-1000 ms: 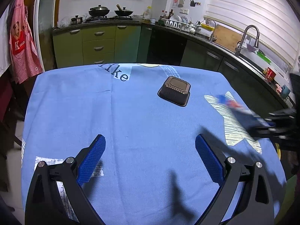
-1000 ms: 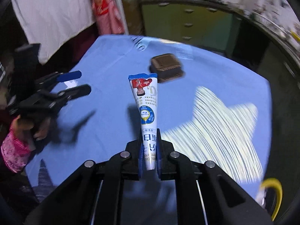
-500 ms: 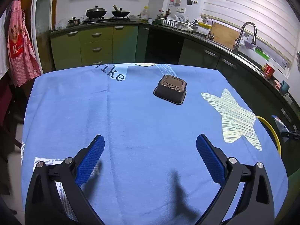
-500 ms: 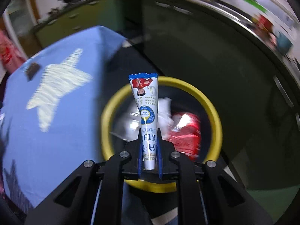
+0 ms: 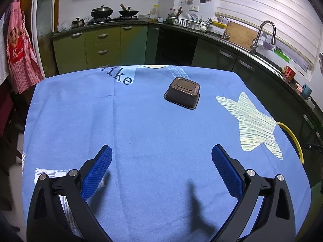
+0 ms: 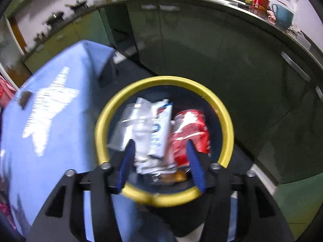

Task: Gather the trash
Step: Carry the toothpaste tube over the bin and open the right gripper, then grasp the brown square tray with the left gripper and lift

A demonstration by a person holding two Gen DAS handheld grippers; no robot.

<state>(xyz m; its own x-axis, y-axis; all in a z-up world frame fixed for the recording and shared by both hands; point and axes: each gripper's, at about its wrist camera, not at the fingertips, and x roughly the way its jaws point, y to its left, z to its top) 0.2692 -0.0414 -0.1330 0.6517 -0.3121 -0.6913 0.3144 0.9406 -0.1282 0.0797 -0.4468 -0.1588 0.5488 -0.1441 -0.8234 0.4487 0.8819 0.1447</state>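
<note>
My right gripper (image 6: 160, 144) is open above the yellow-rimmed trash bin (image 6: 227, 121). The white and blue wrapper (image 6: 160, 135) lies loose between the fingers, over white packaging (image 6: 131, 125) and a red wrapper (image 6: 190, 131) inside the bin. My left gripper (image 5: 161, 151) is open and empty, low over the blue tablecloth (image 5: 141, 125). A dark brown plastic tray (image 5: 182, 91) lies upside down on the cloth beyond it. The tray also shows in the right wrist view (image 6: 23, 98).
The bin's rim (image 5: 292, 137) shows at the table's right edge in the left wrist view. Green kitchen cabinets (image 5: 101, 48) and a counter with a sink (image 5: 264, 32) run behind and to the right. A red checked apron (image 5: 18, 54) hangs at the left.
My right gripper swung from over the table to above the bin, then opened and let go of the white and blue wrapper. The left gripper has barely moved.
</note>
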